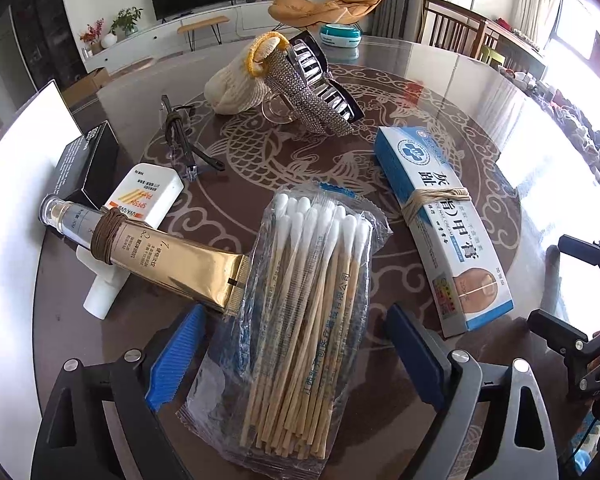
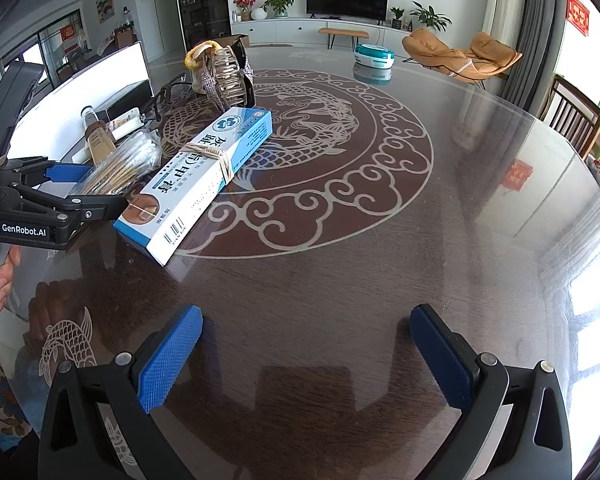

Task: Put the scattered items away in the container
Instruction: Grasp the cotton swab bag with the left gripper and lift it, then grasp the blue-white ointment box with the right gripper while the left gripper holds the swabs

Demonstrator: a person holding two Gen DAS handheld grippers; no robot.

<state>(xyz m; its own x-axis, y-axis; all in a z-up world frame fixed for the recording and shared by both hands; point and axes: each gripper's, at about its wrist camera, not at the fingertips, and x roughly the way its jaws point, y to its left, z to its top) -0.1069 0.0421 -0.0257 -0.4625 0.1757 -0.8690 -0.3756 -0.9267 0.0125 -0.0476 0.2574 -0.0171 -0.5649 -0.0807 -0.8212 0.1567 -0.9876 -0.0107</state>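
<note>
A clear packet of cotton swabs (image 1: 300,320) lies on the table between the blue pads of my left gripper (image 1: 296,360), which stands open around it without pressing. The right wrist view shows the same left gripper (image 2: 104,188) over that packet (image 2: 120,164). Left of the packet lie a gold tube (image 1: 172,264), a white sunscreen bottle (image 1: 148,196) and a black box (image 1: 88,160). A blue-and-white cream box (image 1: 444,220) lies to its right. My right gripper (image 2: 306,344) is open over bare table. A white container wall (image 1: 20,200) rises at the left.
Farther back lie folded glasses (image 1: 180,136), a knitted pouch (image 1: 236,84) and a large hair claw (image 1: 324,80) with a rhinestone strip. A teal-and-white round device (image 2: 374,56) sits at the table's far edge. Wooden chairs (image 2: 572,120) stand at the right.
</note>
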